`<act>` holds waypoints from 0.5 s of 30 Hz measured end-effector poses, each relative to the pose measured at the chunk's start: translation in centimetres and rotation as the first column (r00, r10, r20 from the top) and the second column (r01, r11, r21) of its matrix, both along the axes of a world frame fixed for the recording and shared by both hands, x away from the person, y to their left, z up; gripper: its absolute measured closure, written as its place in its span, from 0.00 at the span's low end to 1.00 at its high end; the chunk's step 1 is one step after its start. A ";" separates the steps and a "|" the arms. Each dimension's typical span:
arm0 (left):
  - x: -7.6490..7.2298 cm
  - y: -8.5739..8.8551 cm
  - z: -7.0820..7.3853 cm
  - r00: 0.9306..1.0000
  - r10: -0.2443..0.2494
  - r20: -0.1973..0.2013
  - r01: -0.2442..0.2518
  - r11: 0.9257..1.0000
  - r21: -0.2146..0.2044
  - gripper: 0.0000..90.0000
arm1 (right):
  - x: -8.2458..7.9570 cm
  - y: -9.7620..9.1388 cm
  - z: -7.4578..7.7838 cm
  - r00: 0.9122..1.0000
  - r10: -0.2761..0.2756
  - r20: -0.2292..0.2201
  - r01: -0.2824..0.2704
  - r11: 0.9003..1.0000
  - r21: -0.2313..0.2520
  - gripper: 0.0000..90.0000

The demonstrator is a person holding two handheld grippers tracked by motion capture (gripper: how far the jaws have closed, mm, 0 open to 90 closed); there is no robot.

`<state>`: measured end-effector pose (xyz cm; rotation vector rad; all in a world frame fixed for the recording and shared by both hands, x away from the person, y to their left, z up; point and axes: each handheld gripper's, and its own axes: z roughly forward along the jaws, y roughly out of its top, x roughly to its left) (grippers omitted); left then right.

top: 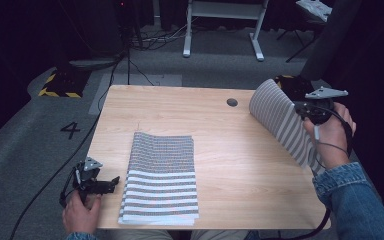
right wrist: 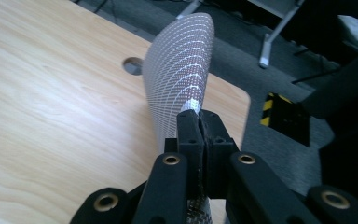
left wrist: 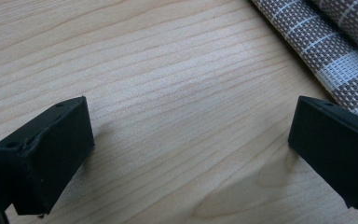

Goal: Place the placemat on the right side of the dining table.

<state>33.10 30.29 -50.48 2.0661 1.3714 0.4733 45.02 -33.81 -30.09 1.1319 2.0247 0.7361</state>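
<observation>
While my right tongs (right wrist: 199, 122) pinch the edge of a striped mat (top: 280, 120), I see it curling up off the right side of the surface (top: 230, 150), near the cable hole (top: 232, 102). My left tongs (top: 111, 183) sit spread wide and empty at the front left corner, just beside the stack of mats (top: 161, 177) lying flat there.

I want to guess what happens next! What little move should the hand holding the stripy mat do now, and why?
Probably carry the curled striped mat leftward across the table toward the stack of mats. The right gripper is shut on the mat's edge and holds it up at the table's right side, while the stack lies near the front edge. The left gripper rests open beside the stack.
</observation>
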 end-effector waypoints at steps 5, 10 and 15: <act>0.1 0.0 0.0 1.000 -0.004 -0.003 0.004 1.000 0.001 0.00 | -0.7 1.2 -0.4 0.999 0.042 -0.018 -0.041 0.998 0.052 0.98; 0.1 0.0 0.0 1.000 -0.004 -0.004 0.004 1.000 0.001 0.00 | -1.3 2.7 -1.2 0.995 0.093 -0.045 -0.088 0.991 0.098 0.96; 0.1 0.0 0.0 1.000 -0.004 -0.003 0.004 1.000 0.001 0.00 | -1.5 3.5 -2.1 0.991 0.121 -0.062 -0.113 0.985 0.128 0.95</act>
